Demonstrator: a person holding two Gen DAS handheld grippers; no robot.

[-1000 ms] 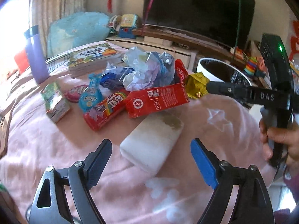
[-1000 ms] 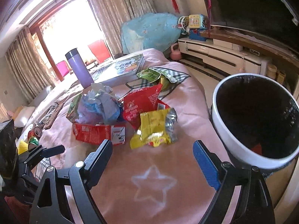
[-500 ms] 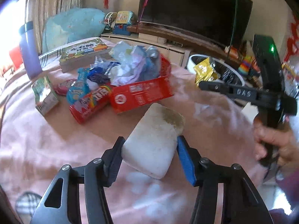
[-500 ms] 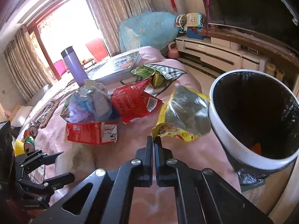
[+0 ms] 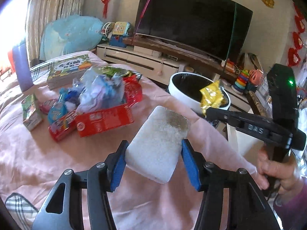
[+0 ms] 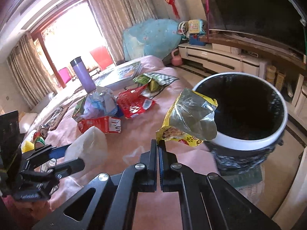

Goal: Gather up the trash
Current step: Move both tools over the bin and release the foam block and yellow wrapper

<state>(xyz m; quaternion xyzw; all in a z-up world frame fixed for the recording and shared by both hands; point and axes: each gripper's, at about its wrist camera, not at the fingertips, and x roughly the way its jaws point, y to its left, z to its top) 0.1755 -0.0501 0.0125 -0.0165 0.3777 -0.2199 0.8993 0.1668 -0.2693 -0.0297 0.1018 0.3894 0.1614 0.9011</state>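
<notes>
A second ago both grippers were wide open over the pink blanket [image 5: 34,159]; now each one has closed on a piece of trash and lifted it. The left gripper [image 5: 153,153] clamps the white sponge [image 5: 159,143] between its blue pads, pressing on the two long sides, and the sponge, which earlier lay flat on the blanket near the red carton [image 5: 104,121], is now raised off it and tilted toward the bin [image 5: 184,95]. The right gripper [image 6: 158,149] has its fingers pressed together on the bottom corner of the yellow snack bag [image 6: 190,120], which was lying on the blanket beside the bin a second ago and now hangs against the near rim of the bin, its silver inside facing the camera and its top edge over the dark opening. The rest of the trash pile, the crumpled plastic bag [image 5: 101,92] and the red wrapper [image 6: 134,105], lies on the blanket on the far side of the carton from the bin, and the purple bottle [image 6: 82,74] stands upright beyond it.
</notes>
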